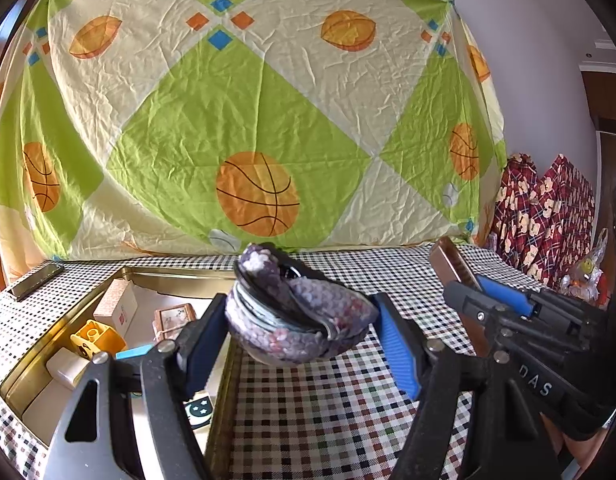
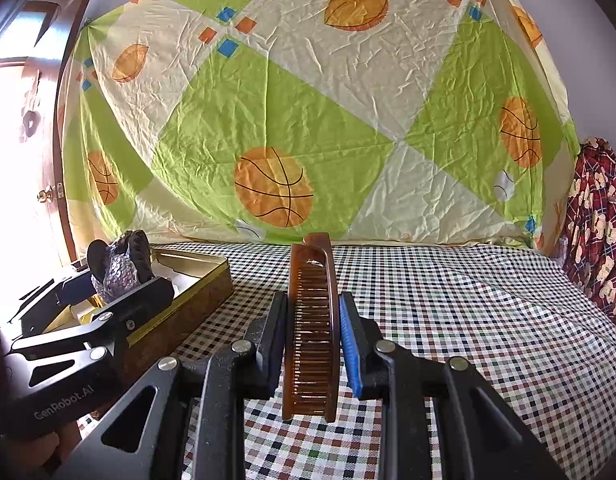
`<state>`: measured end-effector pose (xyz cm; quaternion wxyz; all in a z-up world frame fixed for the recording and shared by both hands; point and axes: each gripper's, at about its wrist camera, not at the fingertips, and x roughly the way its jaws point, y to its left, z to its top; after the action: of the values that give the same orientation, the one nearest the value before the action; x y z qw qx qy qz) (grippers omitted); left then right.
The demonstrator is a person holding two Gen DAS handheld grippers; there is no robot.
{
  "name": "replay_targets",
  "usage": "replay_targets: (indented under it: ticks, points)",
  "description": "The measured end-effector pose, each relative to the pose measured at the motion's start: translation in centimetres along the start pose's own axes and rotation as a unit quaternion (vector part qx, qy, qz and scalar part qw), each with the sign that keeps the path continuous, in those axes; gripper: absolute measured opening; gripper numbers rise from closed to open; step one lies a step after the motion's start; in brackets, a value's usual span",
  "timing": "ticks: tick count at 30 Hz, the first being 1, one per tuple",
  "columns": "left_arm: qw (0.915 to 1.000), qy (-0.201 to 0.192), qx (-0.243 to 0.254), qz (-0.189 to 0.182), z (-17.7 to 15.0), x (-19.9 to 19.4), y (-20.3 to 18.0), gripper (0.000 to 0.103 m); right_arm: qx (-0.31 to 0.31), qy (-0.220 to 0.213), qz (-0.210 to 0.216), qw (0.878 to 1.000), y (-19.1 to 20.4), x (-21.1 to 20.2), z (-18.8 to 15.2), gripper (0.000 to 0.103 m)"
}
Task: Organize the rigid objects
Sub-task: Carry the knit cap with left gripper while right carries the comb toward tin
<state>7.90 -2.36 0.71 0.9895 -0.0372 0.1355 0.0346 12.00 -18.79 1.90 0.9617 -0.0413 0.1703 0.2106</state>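
My left gripper (image 1: pixel 301 330) is shut on a purple sequined hair clip (image 1: pixel 295 320), its blue pads pressing on both sides. The clip hangs over the right rim of an open gold tin (image 1: pixel 179 276). From the right wrist view the same clip (image 2: pixel 121 268) sits in the left gripper (image 2: pixel 115 278) above the tin (image 2: pixel 195 280). My right gripper (image 2: pixel 314 340) is shut on a brown translucent comb (image 2: pixel 312 332), held on edge and pointing away over the checked cloth. In the left wrist view, the right gripper (image 1: pixel 468 292) and the comb (image 1: pixel 452 262) are at the right.
The tin holds a yellow toy block (image 1: pixel 95 338), a small pale box (image 1: pixel 117 306), a little framed box (image 1: pixel 173 318) and a moon-and-stars card (image 1: pixel 197 412). A dark flat phone-like object (image 1: pixel 35 280) lies back left. A ball-print sheet (image 2: pixel 308 120) hangs behind; red plaid fabric (image 2: pixel 596 220) is right.
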Motion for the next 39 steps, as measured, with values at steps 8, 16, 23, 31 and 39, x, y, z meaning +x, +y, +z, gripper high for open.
replay_targets:
  ticks: [8, 16, 23, 31, 39]
  points:
    - [1.0000, 0.001, -0.002, -0.002, 0.0, -0.4, 0.3, 0.072, -0.002, -0.002, 0.005, 1.000, 0.5, -0.2, -0.1, 0.027]
    - [1.0000, 0.000, -0.009, -0.001, -0.2, -0.9, 1.0, 0.072, -0.006, -0.008, 0.013, 1.000, 1.1, -0.4, -0.2, 0.027]
    - [0.9998, -0.005, -0.018, 0.000, -0.3, -1.3, 1.8, 0.072, -0.008, -0.012, 0.020, 1.000, 1.7, -0.5, -0.3, 0.027]
    - [0.9996, -0.009, -0.027, -0.004, -0.3, -1.8, 2.5, 0.072, -0.003, -0.012, 0.034, 0.999, 2.1, -0.5, -0.2, 0.027]
    - [0.9991, -0.008, -0.040, -0.010, -0.4, -2.1, 3.4, 0.072, 0.000, -0.016, 0.042, 0.999, 2.7, -0.6, -0.1, 0.027]
